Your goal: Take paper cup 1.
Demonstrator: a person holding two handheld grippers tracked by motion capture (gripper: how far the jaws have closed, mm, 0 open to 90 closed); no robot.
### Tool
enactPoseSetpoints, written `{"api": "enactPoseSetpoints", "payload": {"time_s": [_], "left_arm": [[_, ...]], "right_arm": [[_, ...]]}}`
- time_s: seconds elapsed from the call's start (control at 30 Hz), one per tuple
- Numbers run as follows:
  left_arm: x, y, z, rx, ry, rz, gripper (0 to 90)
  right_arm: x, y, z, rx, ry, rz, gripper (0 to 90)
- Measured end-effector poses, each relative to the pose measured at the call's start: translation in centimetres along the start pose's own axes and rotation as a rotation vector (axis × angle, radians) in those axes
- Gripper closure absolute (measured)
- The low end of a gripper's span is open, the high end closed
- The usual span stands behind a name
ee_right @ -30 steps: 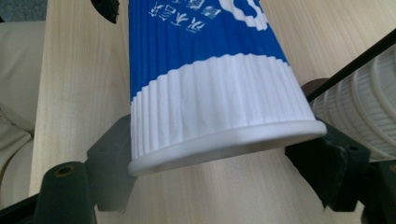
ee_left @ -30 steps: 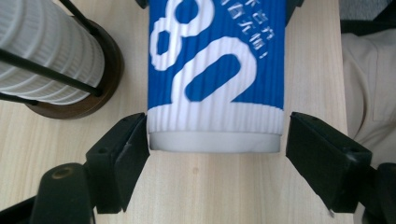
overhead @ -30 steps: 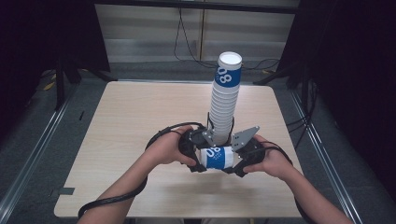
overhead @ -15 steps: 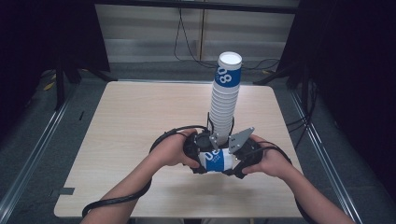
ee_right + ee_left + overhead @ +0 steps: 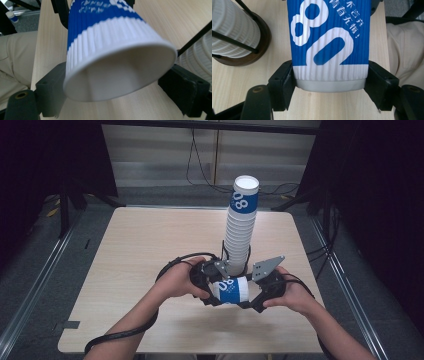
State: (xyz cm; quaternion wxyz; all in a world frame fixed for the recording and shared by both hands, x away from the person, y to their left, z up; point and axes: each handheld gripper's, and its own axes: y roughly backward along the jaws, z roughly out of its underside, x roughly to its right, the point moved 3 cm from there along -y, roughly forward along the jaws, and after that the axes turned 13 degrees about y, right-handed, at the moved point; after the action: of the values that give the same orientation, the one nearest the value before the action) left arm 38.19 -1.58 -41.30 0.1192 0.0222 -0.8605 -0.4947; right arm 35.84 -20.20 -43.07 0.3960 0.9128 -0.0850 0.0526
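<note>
Dark curtains and a grey floor ring the pale wooden counter, and from where I stand everything happens at its near middle. Lying on its side there, long axis running left to right, is a ribbed paper cup with a blue printed band, held just off the wood between both tools. Left gripper has its fingers closed on the cup's narrow base end; right gripper has its fingers set at either side of the open mouth, seemingly pressing the rim. Both hands sit equally close. Just beyond stands the tall stack of matching white ribbed cups in a wire-and-wood holder, upright, its top well above the held cup.
</note>
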Motion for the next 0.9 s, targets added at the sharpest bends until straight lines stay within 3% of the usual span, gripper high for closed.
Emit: {"api": "enactPoseSetpoints", "payload": {"time_s": [0.1, 0.37, 0.9], "left_arm": [[-0.13, 0.12, 0.11, 0.03, -0.001, 0.014, 30.6], [-0.36, 0.15, 0.27, 0.072, -0.001, 0.031, 30.6], [-0.75, 0.01, 0.92, 0.119, 0.009, 0.077, 30.6]], "right_arm": [[-0.02, 0.2, 0.21, 0.034, -0.025, 0.005, 12.5], [0.06, 0.37, 0.21, 0.05, -0.046, 0.007, 12.3], [0.14, 0.42, -0.15, 0.087, -0.041, 0.002, 12.2]]}}
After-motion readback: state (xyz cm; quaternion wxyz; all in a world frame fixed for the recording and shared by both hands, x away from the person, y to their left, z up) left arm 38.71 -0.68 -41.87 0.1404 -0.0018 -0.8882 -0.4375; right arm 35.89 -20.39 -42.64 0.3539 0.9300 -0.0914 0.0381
